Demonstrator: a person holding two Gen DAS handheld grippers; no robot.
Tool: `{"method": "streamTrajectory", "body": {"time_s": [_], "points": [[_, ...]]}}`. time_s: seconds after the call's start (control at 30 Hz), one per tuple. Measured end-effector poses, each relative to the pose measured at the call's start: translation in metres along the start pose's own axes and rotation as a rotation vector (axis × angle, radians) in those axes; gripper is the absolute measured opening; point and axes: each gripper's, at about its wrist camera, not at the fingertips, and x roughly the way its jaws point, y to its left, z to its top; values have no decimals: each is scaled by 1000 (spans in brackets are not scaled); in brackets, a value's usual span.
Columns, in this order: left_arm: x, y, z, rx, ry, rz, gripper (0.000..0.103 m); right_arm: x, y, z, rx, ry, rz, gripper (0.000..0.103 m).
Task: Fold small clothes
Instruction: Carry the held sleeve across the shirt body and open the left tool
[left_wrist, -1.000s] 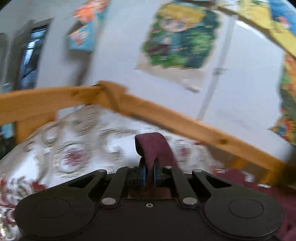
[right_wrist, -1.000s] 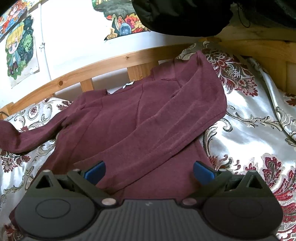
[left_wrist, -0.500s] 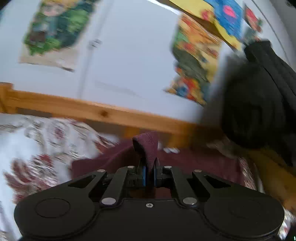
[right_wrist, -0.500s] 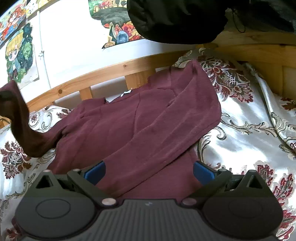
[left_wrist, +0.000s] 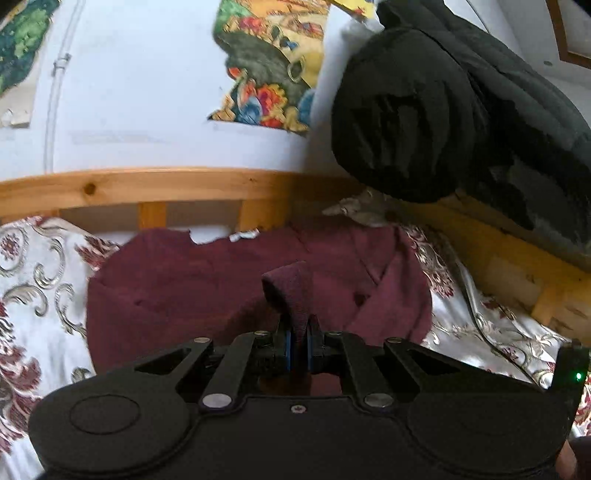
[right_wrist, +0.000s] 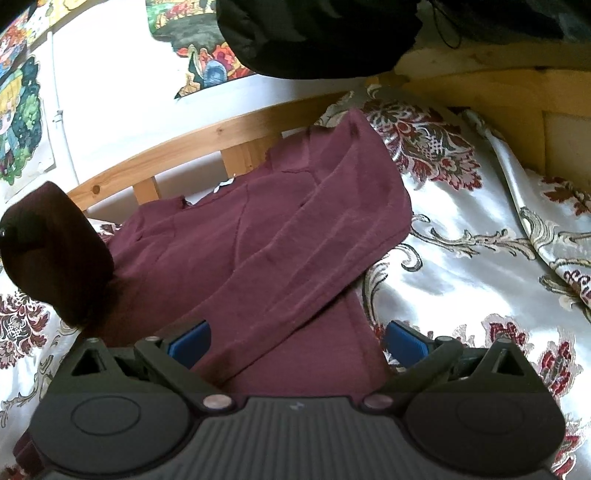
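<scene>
From the left wrist camera, the left gripper (left_wrist: 298, 345) has its two blue pads pressed together on a bit of cloth. That bit is the end of a sleeve (left_wrist: 290, 291) of the dark red sweater (left_wrist: 177, 288). The sleeve end sticks up in a little loop just above the pads. The rest of the sweater lies spread on the flowery bed cover (left_wrist: 33, 280), just in front of the wooden bed rail (left_wrist: 147, 184). A big black coat (left_wrist: 424, 122) hangs above the rail, off to the right side. Pictures are stuck on the white wall behind the rail.

From the right wrist camera, the right gripper (right_wrist: 295, 341) has its blue pads spread wide apart. It holds nothing. It hangs just over the near edge of the sweater. One sleeve is already laid across the sweater's body, slanting down from the rail end toward the gripper. The other sleeve, the one the left gripper pinches, is lifted up at the left, in front of the rail.

I think the step in hand is folding the second sleeve in. Next, the left gripper needs to carry the sleeve over the middle of the sweater, lay it down flat and let go. The right gripper may need to keep the body from sliding.
</scene>
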Motion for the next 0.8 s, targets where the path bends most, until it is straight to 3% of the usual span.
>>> {"method": "streamTrajectory", "body": {"time_s": [0.27, 0.5, 0.8], "points": [[-1, -23, -4, 44, -32, -68, 7, 1, -3, 0, 13, 1, -4, 103], [16, -27, -13, -11, 43, -95, 8, -1, -8, 1, 34, -3, -20, 103], [31, -33, -23, -11, 91, -146, 10, 0, -12, 2, 52, 1, -30, 103]]}}
